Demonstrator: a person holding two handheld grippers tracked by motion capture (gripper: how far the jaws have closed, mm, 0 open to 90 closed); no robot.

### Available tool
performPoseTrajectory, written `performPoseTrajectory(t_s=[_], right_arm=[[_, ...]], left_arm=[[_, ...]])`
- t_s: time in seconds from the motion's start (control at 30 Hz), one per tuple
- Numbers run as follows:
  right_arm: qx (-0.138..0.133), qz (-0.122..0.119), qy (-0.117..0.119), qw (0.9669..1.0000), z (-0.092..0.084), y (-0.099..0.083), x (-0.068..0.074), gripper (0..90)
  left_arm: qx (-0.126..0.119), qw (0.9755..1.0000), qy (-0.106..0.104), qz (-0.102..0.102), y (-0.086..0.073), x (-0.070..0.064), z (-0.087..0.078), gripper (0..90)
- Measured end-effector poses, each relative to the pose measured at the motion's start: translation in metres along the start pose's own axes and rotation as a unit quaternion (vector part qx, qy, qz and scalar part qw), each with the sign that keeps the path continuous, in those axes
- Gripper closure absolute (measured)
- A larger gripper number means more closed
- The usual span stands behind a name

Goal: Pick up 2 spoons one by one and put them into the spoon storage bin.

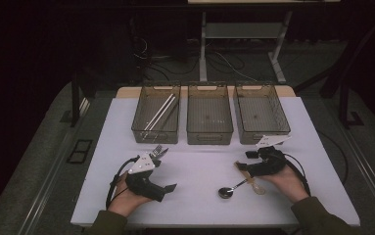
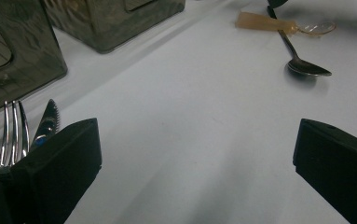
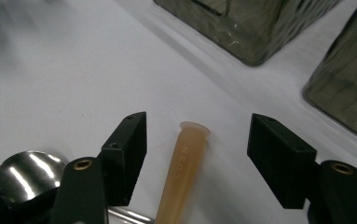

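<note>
Right, high view: three bins [image 1: 209,120] sit in a row at upper centre of the table [image 1: 199,166]; the left bin holds long metal pieces, probably sorted cutlery. Right gripper [image 1: 251,157] at lower right reaches over a translucent amber spoon [image 1: 246,169] that lies crossed with a steel spoon [image 1: 229,190]. Left gripper [image 1: 168,187] is parked at lower left, with a fork [image 1: 158,150] just above it. Bare tabletop between the two hands; the bin fronts are the only wall ahead.

Left gripper view: jaws wide apart, nothing between them. Fork [image 2: 6,135] and a knife tip [image 2: 48,122] sit at lower left outside the jaw, near a bin corner. Both spoons at upper right, well apart.

Right gripper view: jaws straddle the amber spoon's handle [image 3: 183,172], apart, not touching it — lined up to pinch that one and leave the steel bowl [image 3: 20,175] at lower left. Bins at upper right, white table free on the left.
</note>
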State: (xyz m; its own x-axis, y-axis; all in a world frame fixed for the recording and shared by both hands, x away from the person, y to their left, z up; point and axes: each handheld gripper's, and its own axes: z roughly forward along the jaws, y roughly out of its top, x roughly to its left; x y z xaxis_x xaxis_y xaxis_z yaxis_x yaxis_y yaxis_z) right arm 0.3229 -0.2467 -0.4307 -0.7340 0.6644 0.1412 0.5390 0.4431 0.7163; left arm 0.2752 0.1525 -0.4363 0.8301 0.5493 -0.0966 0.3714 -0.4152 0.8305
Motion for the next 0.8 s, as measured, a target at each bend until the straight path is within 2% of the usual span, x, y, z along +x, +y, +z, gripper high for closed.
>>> performPoseTrajectory(t_s=[0.33,0.43,0.57,0.73,0.8], right_arm=[[0.037,-0.015,-0.007,0.9992,0.018,0.0,0.008,52.2],[0.054,-0.031,-0.015,0.998,0.022,-0.001,0.01,54.8],[0.056,-0.047,-0.032,0.9968,0.023,-0.002,0.015,56.3],[0.052,-0.042,-0.034,0.9972,0.023,-0.003,0.015,57.6],[0.051,-0.041,-0.037,0.9972,0.023,-0.004,0.014,61.8]], left_arm=[[0.002,1.0,-0.006,0.003,0.0,0.0,0.001,0.2],[0.007,0.9999,-0.006,0.007,0.0,-0.002,0.002,0.2],[0.01,0.9999,-0.006,0.008,0.0,-0.002,0.002,0.2],[0.012,0.9999,-0.006,0.01,0.0,-0.003,0.003,0.4],[0.014,0.9998,-0.006,0.011,0.0,-0.003,0.003,0.6]])
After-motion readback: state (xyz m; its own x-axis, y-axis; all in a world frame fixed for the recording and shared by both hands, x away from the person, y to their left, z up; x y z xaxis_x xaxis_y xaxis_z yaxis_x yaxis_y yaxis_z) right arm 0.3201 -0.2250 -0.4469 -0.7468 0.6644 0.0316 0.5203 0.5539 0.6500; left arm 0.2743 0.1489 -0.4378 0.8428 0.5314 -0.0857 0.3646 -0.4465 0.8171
